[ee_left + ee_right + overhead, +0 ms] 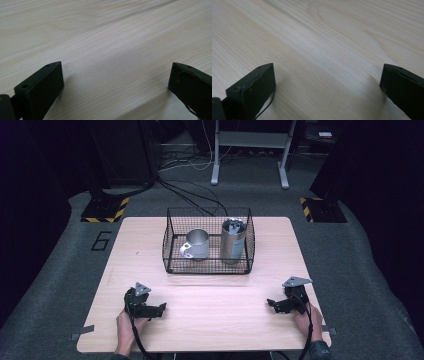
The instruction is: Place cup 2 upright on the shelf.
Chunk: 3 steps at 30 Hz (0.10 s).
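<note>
A person's left gripper [161, 307] rests low on the near left part of a pale wooden table [210, 330], its black jaws spread wide with nothing between them; the left gripper view shows the left gripper [116, 75] over bare wood grain. The left hand [127, 325] grips it from behind, close to the table's near edge, a cable trailing off toward the person.

At the near right, the right gripper [270, 303] mirrors it, jaws also set wide and empty, pointing inward toward the middle of the table. In the right gripper view, the right gripper [328, 75] frames only plain wood. The right hand [303, 319] sits near the table's right front corner.

Between the two grippers lies a broad stretch of bare tabletop. Farther back, near the far edge and about centred, stands a black wire basket [172, 262], well apart from both grippers. Inside it, a metal mug [196, 245] sits at the left with its handle toward the near left, and a taller metal canister [233, 241] stands upright at the right.

Grey carpet [365, 285] surrounds the table, with yellow-and-black striped stand bases [102, 210] beyond its far corners.
</note>
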{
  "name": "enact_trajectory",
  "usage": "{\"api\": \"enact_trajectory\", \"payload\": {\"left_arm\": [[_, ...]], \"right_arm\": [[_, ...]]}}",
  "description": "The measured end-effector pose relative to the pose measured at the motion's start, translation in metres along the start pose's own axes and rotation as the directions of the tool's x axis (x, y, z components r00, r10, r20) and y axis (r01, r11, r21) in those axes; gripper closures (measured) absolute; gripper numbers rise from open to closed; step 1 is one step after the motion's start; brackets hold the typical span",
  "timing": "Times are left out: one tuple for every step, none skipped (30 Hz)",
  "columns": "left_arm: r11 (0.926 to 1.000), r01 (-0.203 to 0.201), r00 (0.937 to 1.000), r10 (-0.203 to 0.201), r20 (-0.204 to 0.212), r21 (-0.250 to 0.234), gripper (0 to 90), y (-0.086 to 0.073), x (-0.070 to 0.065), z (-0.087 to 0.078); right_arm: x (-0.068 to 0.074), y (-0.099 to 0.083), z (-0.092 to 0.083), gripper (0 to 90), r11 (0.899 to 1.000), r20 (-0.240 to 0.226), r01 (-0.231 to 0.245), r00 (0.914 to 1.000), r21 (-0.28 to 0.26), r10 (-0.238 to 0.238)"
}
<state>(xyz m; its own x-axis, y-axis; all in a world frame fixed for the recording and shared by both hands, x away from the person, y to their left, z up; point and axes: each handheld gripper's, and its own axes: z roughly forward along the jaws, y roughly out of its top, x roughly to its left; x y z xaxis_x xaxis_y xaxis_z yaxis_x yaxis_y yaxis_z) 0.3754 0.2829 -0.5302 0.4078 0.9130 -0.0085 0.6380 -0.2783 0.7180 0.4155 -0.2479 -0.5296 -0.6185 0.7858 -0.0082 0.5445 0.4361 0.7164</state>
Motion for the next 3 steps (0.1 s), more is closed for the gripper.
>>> {"api": "enact_trajectory", "payload": {"left_arm": [[1.0000,0.000,1.0000,0.000,0.000,0.000,0.0,0.0000,0.0000,0.0000],[0.9997,0.015,0.9998,-0.015,-0.010,-0.017,0.0,-0.0014,0.0001,0.0009],[0.9999,0.009,0.9999,-0.009,-0.014,-0.014,0.0,-0.0011,0.0000,0.0010]], "right_arm": [[0.0000,0.0000,0.0000,0.0,1.000,0.000,0.000,1.0000,0.000,0.000],[0.0001,-0.0001,0.0001,0.0,1.000,0.000,-0.001,1.0000,-0.001,0.001],[0.0001,0.0000,0.0000,0.0,1.000,-0.001,-0.001,1.0000,0.002,0.001]]}}
